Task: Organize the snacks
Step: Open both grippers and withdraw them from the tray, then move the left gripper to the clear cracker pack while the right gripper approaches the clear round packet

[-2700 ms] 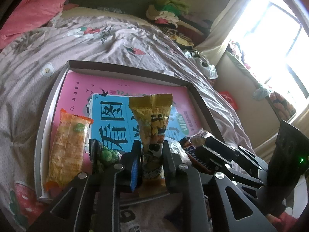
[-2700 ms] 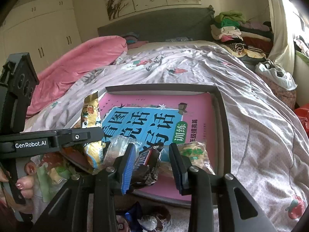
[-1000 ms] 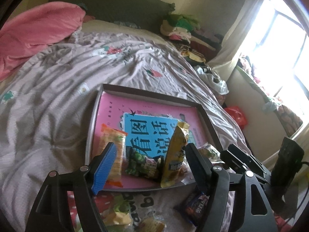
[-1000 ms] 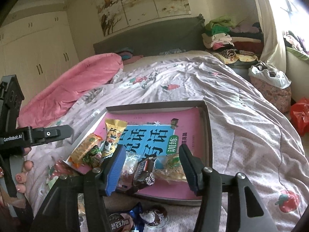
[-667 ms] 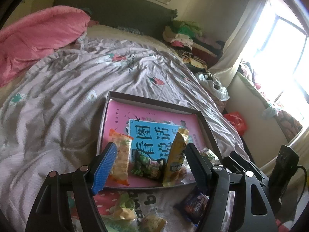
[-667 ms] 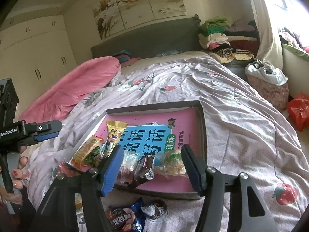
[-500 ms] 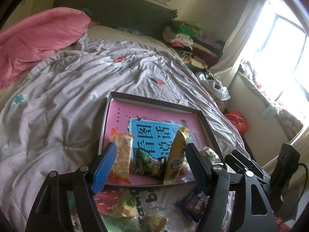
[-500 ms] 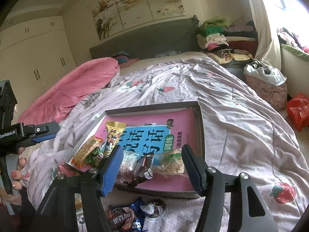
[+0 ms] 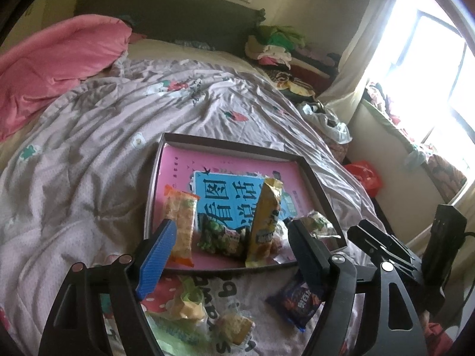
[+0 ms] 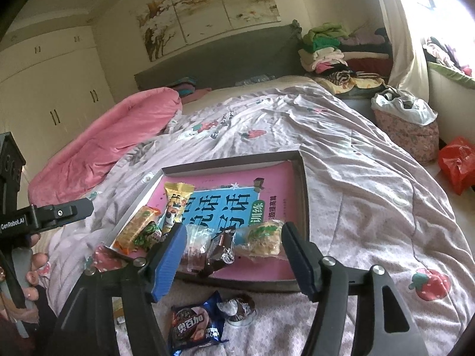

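**Between placements, loose snacks next**

Both our left gripper [image 9: 228,250] and right gripper [image 10: 233,259] hang empty, jaws just widened. The blue packet [image 10: 196,326] lies on the bedspread [image 10: 371,192] before the tray [image 10: 302,184]'s near edge; we judge it next.

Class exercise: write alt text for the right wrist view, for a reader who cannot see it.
An open right claw hovers empty over a shallow tray on a bed, where six snack packets line the tray's near edge on a pink and blue book. A blue packet and a small foil-lidded cup lie on the bedspread in front of the tray.
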{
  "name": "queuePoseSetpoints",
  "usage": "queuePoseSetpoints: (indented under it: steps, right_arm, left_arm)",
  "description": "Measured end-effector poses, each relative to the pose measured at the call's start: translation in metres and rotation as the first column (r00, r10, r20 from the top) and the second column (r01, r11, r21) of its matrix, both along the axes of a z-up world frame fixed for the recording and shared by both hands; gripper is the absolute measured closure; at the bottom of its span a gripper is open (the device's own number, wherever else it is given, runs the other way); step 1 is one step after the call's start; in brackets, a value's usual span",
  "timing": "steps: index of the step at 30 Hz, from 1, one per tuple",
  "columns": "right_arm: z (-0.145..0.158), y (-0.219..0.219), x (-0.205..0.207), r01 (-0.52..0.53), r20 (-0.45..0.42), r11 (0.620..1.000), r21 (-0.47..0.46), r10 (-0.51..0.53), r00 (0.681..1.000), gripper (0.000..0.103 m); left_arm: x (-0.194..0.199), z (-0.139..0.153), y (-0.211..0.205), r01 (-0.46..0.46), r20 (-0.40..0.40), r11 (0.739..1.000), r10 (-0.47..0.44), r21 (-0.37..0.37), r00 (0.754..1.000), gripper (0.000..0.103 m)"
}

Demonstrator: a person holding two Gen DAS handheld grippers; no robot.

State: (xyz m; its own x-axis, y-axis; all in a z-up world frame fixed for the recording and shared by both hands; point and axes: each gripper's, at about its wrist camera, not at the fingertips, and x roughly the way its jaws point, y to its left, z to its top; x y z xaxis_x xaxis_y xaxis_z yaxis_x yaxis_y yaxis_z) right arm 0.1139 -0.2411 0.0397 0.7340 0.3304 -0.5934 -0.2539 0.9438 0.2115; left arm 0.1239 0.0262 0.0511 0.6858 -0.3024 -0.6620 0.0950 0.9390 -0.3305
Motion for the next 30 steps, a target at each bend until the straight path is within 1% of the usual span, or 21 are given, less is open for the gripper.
queuePoseSetpoints:
  steps: [7,17,27,30]
  right_arm:
    - [-0.003,0.000,-0.003,-0.001,-0.024,1.000,-0.002,0.001,1.000,0.037]
    - [-0.004,0.003,-0.004,-0.006,-0.027,1.000,-0.002,0.006,1.000,0.036]
    - [-0.005,-0.001,-0.009,0.005,-0.043,1.000,-0.006,-0.006,0.999,0.036]
    - [-0.005,-0.004,-0.011,0.011,-0.052,1.000,-0.001,-0.011,0.999,0.036]
  left_arm:
    - [-0.004,-0.003,-0.003,0.014,-0.014,1.000,-0.013,0.014,1.000,0.024]
    - [-0.009,-0.007,-0.003,0.022,-0.030,0.999,-0.021,0.027,0.999,0.024]
    - [-0.016,-0.018,0.002,0.040,-0.077,0.999,-0.037,0.030,0.996,0.024]
    - [-0.019,-0.022,0.000,0.054,-0.092,0.997,-0.050,0.047,0.995,0.024]
